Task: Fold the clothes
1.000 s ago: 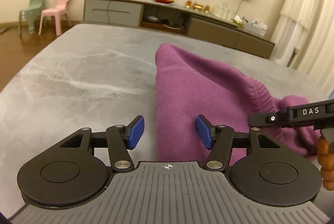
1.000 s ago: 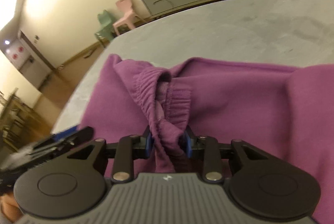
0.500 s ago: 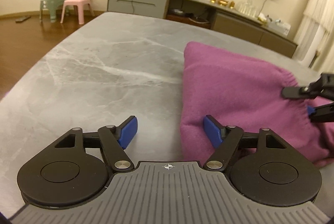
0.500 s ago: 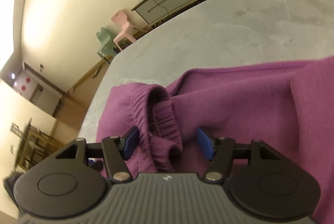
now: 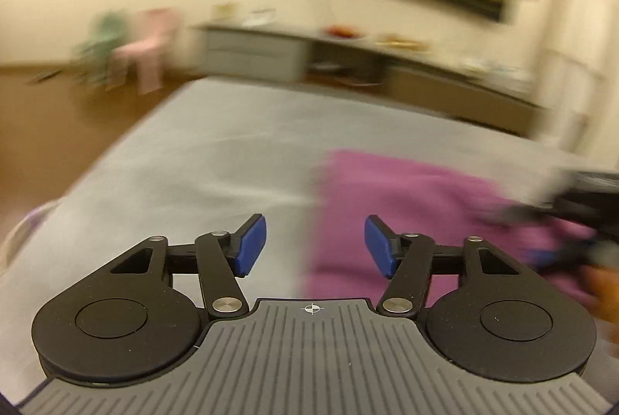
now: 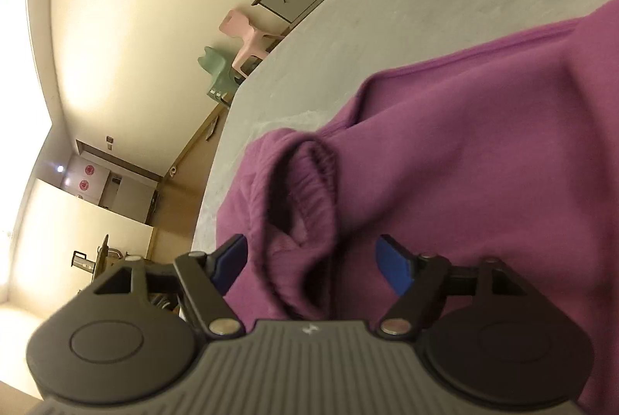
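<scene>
- Purple sweatpants (image 6: 483,151) lying bunched on the grey marble desk (image 6: 445,0), filling the 3 o'clock to 5 o'clock part of the right wrist view; elastic waistband (image 6: 313,190) gathered into a loop dead centre.
- Right gripper (image 6: 311,262): jaws just been opening, now spread wide with the waistband sitting loose between the blue pads, touching neither (a second ago clamped right on that bunched elastic, so that's a release).
- Left gripper (image 5: 315,246): jaws apart and empty, opened a bit wider then closed back partway, nothing between them but bare desk and the garment's left edge at about 2 o'clock.
- Left view badly motion-blurred, so fine detail there is a no-go; right gripper shows as a dark smear at 3 o'clock over the fabric.
- Meaning for the task: looks like the waistband end has been set down where wanted and let go, so one fold step is probably finished (or a regrip coming up, hard to say).
- Pile still lumpy, not a tidy flat rectangle, so folding likely far from done.
- Next move probably needs a fresh grab on an edge or corner, with the left one closest to the garment's near side.
</scene>
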`<state>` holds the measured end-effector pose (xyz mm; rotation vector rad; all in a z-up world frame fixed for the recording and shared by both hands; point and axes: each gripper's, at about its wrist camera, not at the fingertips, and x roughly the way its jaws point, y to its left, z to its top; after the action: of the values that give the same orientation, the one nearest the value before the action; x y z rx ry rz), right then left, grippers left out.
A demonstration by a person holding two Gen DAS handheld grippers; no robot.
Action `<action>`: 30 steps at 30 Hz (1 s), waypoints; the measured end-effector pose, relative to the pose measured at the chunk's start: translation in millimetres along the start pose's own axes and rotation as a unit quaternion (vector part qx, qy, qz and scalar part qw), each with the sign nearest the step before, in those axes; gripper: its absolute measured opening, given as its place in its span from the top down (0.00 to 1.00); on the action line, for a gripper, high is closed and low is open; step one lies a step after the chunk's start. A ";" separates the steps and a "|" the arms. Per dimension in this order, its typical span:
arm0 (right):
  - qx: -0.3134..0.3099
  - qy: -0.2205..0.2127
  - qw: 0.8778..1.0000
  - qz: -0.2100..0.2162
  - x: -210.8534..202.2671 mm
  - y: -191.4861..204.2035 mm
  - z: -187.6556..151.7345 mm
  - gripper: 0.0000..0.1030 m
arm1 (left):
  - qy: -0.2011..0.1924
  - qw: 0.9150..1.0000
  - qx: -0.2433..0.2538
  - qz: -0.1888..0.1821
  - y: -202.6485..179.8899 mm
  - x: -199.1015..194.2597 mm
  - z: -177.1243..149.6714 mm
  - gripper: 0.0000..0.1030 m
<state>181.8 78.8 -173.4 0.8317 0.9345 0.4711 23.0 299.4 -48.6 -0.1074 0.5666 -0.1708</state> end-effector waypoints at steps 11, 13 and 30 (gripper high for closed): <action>-0.033 0.032 0.999 -0.014 31.0 25.8 1.8 0.54 | 0.072 0.997 0.004 -0.015 3.1 36.5 -17.3 0.45; -0.051 0.052 0.997 -0.013 37.8 31.7 -0.1 0.84 | 0.059 0.998 -0.014 -0.023 5.9 28.1 -9.6 0.49; -0.128 0.012 0.983 -0.128 -38.7 29.8 7.4 0.56 | 0.060 0.992 0.096 -0.058 -46.5 37.8 -5.2 0.49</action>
<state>167.3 67.6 -127.4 0.4663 0.9644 0.3668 45.4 246.3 -65.9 0.0570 0.6606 -0.3450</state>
